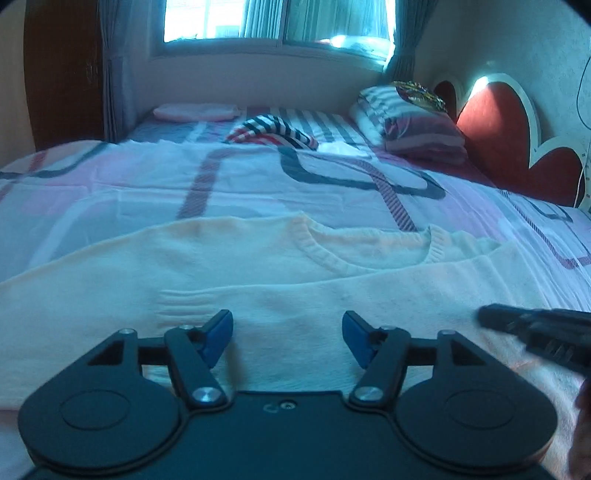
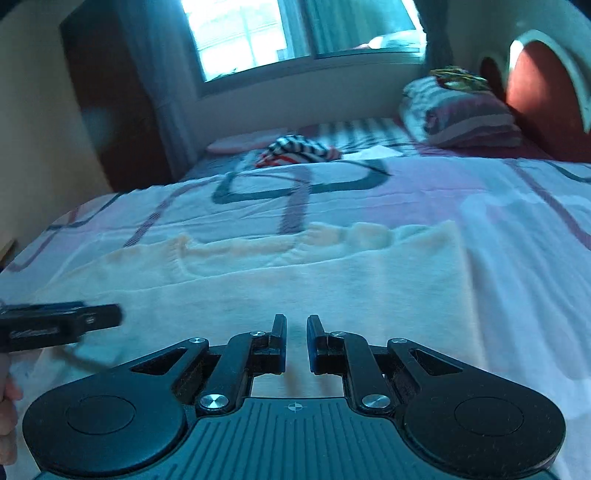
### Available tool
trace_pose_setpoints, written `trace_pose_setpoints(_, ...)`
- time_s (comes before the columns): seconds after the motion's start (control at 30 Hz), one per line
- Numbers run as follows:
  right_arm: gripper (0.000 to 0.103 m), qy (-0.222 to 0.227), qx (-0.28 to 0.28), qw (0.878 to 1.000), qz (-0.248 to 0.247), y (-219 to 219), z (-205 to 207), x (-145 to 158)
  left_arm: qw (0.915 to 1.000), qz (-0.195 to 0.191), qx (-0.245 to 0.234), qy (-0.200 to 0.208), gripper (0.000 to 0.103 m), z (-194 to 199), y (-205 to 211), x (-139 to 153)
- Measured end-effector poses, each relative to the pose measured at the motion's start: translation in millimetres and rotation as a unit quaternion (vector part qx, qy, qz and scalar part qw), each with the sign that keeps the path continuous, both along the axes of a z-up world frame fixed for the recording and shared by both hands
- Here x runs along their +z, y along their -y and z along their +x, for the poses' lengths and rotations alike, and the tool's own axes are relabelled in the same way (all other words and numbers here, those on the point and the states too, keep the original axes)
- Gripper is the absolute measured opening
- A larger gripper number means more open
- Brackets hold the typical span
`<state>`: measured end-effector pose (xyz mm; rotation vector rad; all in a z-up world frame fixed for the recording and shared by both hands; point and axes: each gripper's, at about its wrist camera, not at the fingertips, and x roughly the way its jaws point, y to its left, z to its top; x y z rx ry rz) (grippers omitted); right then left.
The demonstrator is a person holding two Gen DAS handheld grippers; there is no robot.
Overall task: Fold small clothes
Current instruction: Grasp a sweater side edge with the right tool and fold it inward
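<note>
A cream knitted sweater (image 1: 280,291) lies spread on the bed, its round neckline (image 1: 369,254) away from me. It also shows in the right wrist view (image 2: 295,280). My left gripper (image 1: 287,325) is open and empty, low over the sweater's body. My right gripper (image 2: 296,325) has its jaws a narrow gap apart with nothing between them, low over the same sweater. The right gripper shows as a dark blur at the right edge of the left wrist view (image 1: 532,328); the left one shows at the left edge of the right wrist view (image 2: 62,323).
The bed has a pink and white patterned cover (image 1: 258,177). A striped garment (image 1: 273,131) and a pink folded item (image 1: 195,110) lie at the far side. A striped pillow (image 1: 410,125) rests by the red headboard (image 1: 498,122). A window (image 1: 277,18) is behind.
</note>
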<state>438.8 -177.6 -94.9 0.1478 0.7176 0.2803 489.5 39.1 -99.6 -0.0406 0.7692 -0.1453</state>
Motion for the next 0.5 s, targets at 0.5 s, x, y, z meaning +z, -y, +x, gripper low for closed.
trace_pose_setpoints(0.5, 0.0, -0.008, -0.149, 0.988, -0.03, 96, 77, -3, 0.9997, 0.003, 0.018, 0.018, 0.065, 23, -20, -4)
